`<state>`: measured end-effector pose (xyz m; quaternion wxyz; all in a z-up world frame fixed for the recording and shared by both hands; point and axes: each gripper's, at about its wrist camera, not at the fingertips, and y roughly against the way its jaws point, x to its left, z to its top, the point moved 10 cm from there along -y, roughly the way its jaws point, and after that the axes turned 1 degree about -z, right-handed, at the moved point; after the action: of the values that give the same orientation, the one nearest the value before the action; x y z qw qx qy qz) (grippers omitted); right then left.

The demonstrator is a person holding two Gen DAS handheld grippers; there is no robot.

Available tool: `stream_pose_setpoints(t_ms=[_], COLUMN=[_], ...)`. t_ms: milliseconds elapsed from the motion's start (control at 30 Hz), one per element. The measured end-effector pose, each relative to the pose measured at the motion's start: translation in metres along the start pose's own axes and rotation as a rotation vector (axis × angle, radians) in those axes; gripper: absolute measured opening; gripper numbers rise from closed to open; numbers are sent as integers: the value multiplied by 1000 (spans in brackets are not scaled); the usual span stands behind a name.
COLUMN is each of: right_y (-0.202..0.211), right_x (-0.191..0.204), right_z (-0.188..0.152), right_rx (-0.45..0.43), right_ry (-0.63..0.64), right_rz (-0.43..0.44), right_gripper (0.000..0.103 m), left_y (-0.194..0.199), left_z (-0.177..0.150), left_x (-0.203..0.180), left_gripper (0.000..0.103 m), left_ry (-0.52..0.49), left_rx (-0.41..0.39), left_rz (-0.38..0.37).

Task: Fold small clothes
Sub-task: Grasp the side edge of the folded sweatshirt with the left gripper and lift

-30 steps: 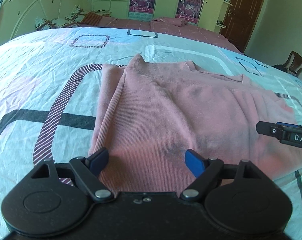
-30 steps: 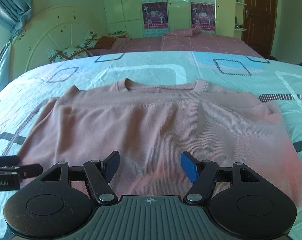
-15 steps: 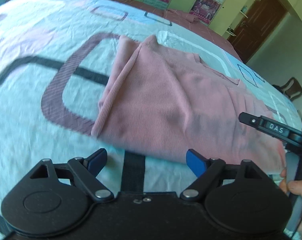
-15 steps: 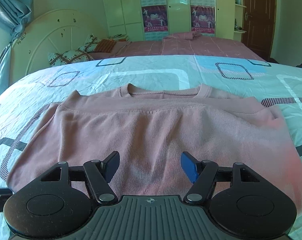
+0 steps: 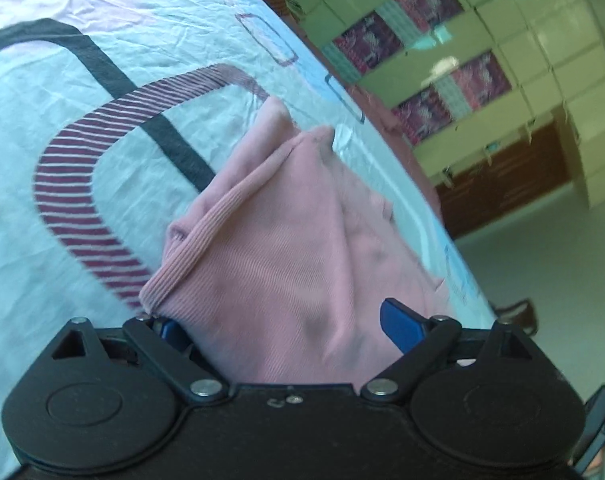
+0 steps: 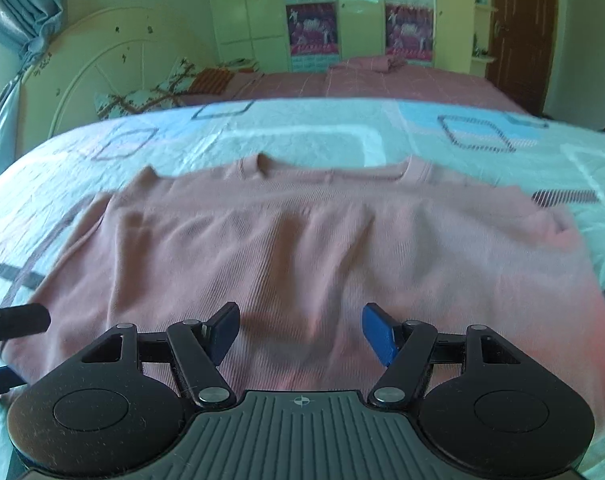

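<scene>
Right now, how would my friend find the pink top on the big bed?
Look for the wide bed with the pale blue patterned sheet. Lying flat across its middle is the pink ribbed knit top, round neckline toward the far pillows. It is the only plain pink piece on the sheet, whose own pattern is blue, grey and striped rectangles.

Pink sweater on patterned bedspread

place: a home bedroom
bed: patterned bedsheet across a wide mattress, round white headboard, pillows
walls: pale green wardrobe with posters, brown wooden door
window side: blue curtain
</scene>
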<state>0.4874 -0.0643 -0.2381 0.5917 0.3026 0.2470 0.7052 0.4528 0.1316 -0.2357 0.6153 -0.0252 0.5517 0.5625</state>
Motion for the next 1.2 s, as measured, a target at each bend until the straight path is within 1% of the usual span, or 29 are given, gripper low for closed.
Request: stream_pose_setpoints(t_ms=[33, 67, 133, 200, 233, 267, 300, 367, 433, 467, 500, 533, 567, 600, 700, 767, 833, 900, 933, 1033, 1100, 1200], right_y=[0, -1, -5, -12, -18, -26, -32, -33, -30, -27, -24, -26, -35, -36, -39, -40, -40, -40, -36, -21, -11, 4], right_x=[-2, -4, -6, -7, -8, -10, -10, -7, -7, -8, -10, -11, -11, -11, -11, -13, -17, -22, -25, -39, -51, -84], right_z=[5, 11, 17, 17, 13, 5, -3, -7, -2, 2, 4, 1, -7, -9, -6, -6, -6, -4, -1, 10, 15, 21], right_rx=[-12, -17, -22, -18, -5, 20, 33, 14, 32, 18, -3, 2, 39, 24, 37, 33, 23, 22, 18, -22, -39, -52], right_ry=[-2, -6, -11, 6, 25, 37, 49, 87, 79, 69, 66, 78, 103, 125, 132, 138, 139, 116, 93, 46, 30, -13], right_rz=[-9, -18, -38, -61, -91, -120, -123, -142, -143, -140, -143, -153, -156, -159, -146, -139, -128, -101, -74, -35, -17, -13], right_gripper=[67, 67, 67, 67, 67, 67, 67, 67, 67, 67, 67, 67, 67, 69, 72, 76, 83, 85, 85, 85, 85, 85], left_y=[-5, -9, -16, -20, -20, -21, -21, -23, -23, -22, -21, -20, -19, -18, -14, -11, -8, -4, -3, -3, -8, -24], left_z=[3, 6, 9, 12, 12, 13, 14, 15, 17, 17, 17, 16, 17, 17, 16, 16, 16, 16, 15, 6, -7, -35], left_x=[0, -2, -3, 1, 3, 6, 9, 13, 15, 15, 15, 15, 14, 13, 5, -6, -18, -37, -49, -94, -130, -182], left_gripper=[89, 86, 73, 51, 46, 38, 29, 21, 19, 19, 17, 16, 15, 15, 14, 14, 13, 13, 13, 13, 13, 13], left_ry=[11, 10, -11, -8, -2, 8, 19, 35, 48, 46, 45, 49, 56, 53, 20, -31, -77, -127, -158, -270, -350, -460], left_rx=[-18, -38, -70, -98, -108, -115, -118, -119, -118, -118, -119, -120, -121, -124, -142, -164, -184, -205, -214, -228, -217, -180], left_rz=[-14, -27, -26, -22, -18, -17, -16, -11, -15, -16, -14, -14, -16, -17, -16, -8, -1, -1, -6, -42, -80, -151])
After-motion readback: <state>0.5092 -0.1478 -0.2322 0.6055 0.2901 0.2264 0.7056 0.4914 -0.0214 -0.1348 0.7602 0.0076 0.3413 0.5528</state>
